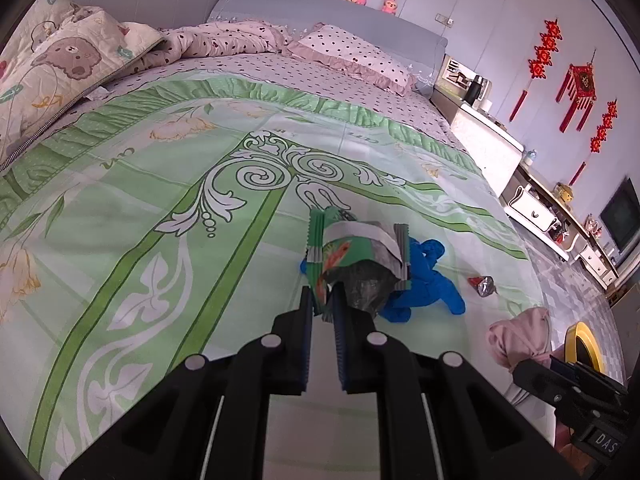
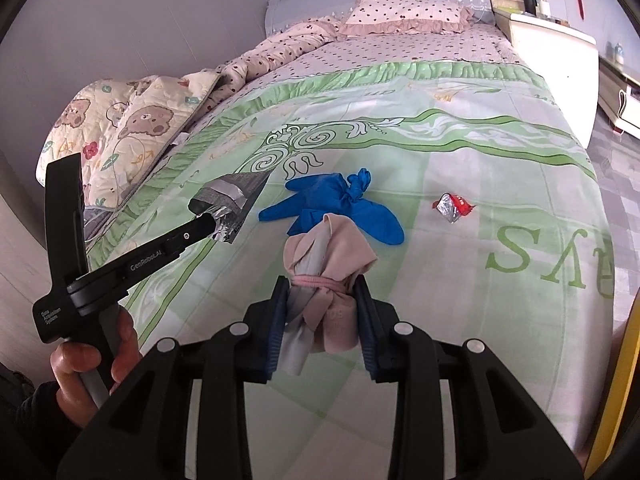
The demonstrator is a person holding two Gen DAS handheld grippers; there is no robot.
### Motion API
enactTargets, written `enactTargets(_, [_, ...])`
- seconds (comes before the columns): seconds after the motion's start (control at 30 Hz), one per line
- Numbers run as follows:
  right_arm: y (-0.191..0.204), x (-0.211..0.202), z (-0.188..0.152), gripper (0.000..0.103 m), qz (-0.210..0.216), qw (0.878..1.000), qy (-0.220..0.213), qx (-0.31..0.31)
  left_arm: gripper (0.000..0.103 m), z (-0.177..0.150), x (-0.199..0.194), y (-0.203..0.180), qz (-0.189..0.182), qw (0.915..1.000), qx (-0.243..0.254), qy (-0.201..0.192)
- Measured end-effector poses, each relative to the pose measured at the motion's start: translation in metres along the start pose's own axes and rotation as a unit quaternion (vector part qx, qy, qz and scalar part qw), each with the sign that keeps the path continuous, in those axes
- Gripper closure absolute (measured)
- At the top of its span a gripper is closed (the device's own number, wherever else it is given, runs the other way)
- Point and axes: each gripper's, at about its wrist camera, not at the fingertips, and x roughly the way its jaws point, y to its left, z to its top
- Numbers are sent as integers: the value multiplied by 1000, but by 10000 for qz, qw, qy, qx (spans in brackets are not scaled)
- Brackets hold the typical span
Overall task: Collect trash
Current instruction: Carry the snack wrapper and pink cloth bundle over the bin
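I am looking over a bed (image 1: pixel 160 200) spread with a green floral sheet, pillows lying at its head. My left tongs (image 1: pixel 325 300) are pinching the edge of a green and silver snack wrapper (image 1: pixel 352 248), raised off the sheet. My right tongs (image 2: pixel 322 292) are clamping a pink cloth bundle (image 2: pixel 328 256) tied with a pink band. A blue glove (image 2: pixel 340 208) is lying on the sheet just beyond the bundle, and a small red and silver wrapper (image 2: pixel 454 207) is resting apart, nearer the bed's right edge.
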Motion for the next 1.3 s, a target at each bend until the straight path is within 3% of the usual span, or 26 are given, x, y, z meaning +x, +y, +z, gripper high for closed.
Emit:
enactTargets(0.43, [-32,-94,-9,72,-370,9981,-494,64,93,2,-47,-55,-224,9989,324,-256])
enactTargets(0.9, [-103,-204,-33,72,-1045,9885,-1041,334,93,-14,-83,-162,-822,9912,977,-337])
enactTargets(1.3, [-173,-271,-60,72,-1557,9763,-1255,833,93,-40,-78,-262,-1322,9787,1568,-79])
